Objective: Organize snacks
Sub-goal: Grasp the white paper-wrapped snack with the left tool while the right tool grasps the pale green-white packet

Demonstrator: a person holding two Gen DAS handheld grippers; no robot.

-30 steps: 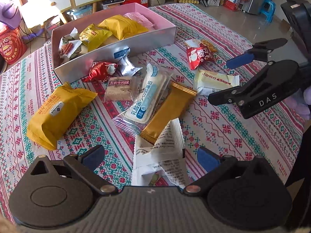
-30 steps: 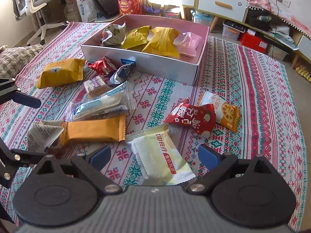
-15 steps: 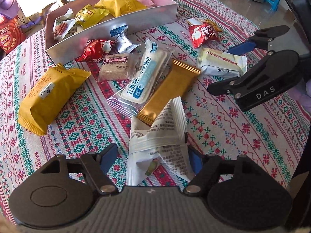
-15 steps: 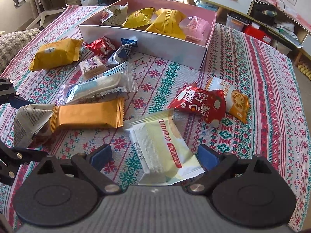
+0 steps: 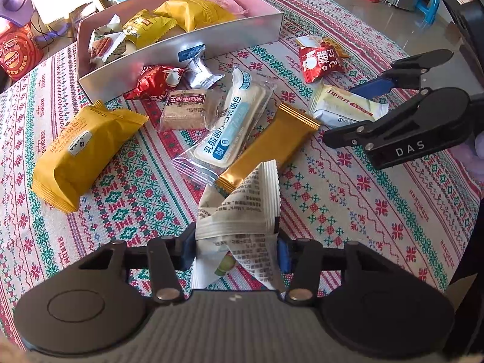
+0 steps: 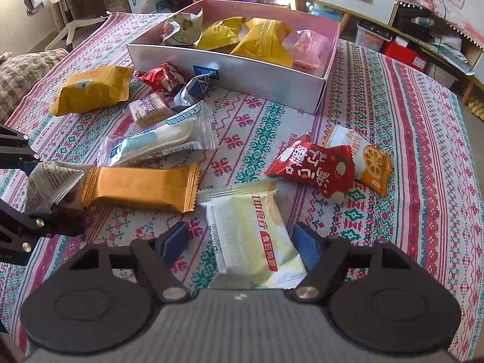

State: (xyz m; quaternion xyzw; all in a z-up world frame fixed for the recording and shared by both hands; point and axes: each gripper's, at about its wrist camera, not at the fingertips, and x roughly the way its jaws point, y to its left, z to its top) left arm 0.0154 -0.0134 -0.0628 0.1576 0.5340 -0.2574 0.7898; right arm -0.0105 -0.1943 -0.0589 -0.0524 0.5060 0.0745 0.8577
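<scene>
My left gripper (image 5: 236, 246) is shut on a white newsprint-pattern snack packet (image 5: 242, 211), also seen in the right wrist view (image 6: 51, 181). My right gripper (image 6: 242, 242) is open, its fingers either side of a pale yellow-white packet (image 6: 257, 236), which shows in the left wrist view (image 5: 345, 106) too. The pink-lined box (image 5: 211, 39) (image 6: 272, 81) holds several snacks. Loose on the cloth lie an orange bar (image 5: 269, 145), a clear bread packet (image 5: 233, 124), a yellow packet (image 5: 81, 148) and red packets (image 5: 320, 60).
A patterned tablecloth (image 5: 348, 211) covers the table. A brown biscuit pack (image 5: 189, 107), a silver-blue packet (image 5: 199, 72) and a red packet (image 5: 154, 80) lie by the box front. Cabinets, a chair and clutter stand beyond the table.
My left gripper moved forward and closed on the newsprint packet. My right gripper came forward so the pale packet lies between its open fingers, which have narrowed somewhat.
</scene>
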